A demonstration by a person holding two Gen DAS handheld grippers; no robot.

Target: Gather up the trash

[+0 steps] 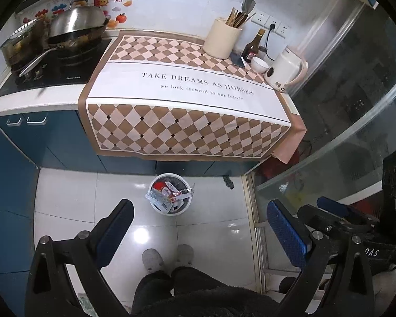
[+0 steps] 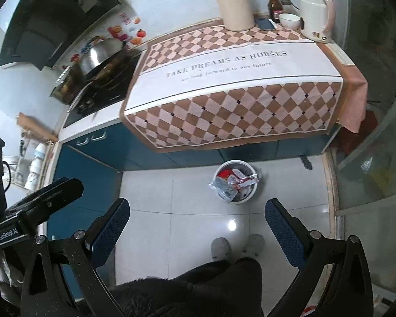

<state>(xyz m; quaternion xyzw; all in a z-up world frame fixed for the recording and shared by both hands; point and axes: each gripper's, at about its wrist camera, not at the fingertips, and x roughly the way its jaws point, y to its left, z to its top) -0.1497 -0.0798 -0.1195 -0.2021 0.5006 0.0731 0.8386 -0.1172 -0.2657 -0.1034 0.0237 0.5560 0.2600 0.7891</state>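
Both pairs of our fingers stand spread wide with nothing between them: the left gripper (image 1: 199,227) and the right gripper (image 2: 198,224) hang above the pale tiled floor (image 2: 171,206), well apart from everything on it. Down past the fingertips we see our grey slippers (image 1: 167,259). On the floor, near the foot of the blue cabinets (image 1: 52,142), stands the white trash bin (image 1: 187,206), already holding crumpled wrappers (image 1: 169,194), one of which droops over its left rim. Farther off, the checkered tablecloth (image 1: 187,129) covers the counter and hangs over its near edge. At the far right of the cloth we see a cream utensil holder (image 1: 221,38), a brown bottle (image 1: 253,46), a white bowl (image 1: 259,64) and a white kettle (image 1: 286,71). To the left, a lidded wok (image 1: 78,26) sits on the black stove (image 1: 52,71).
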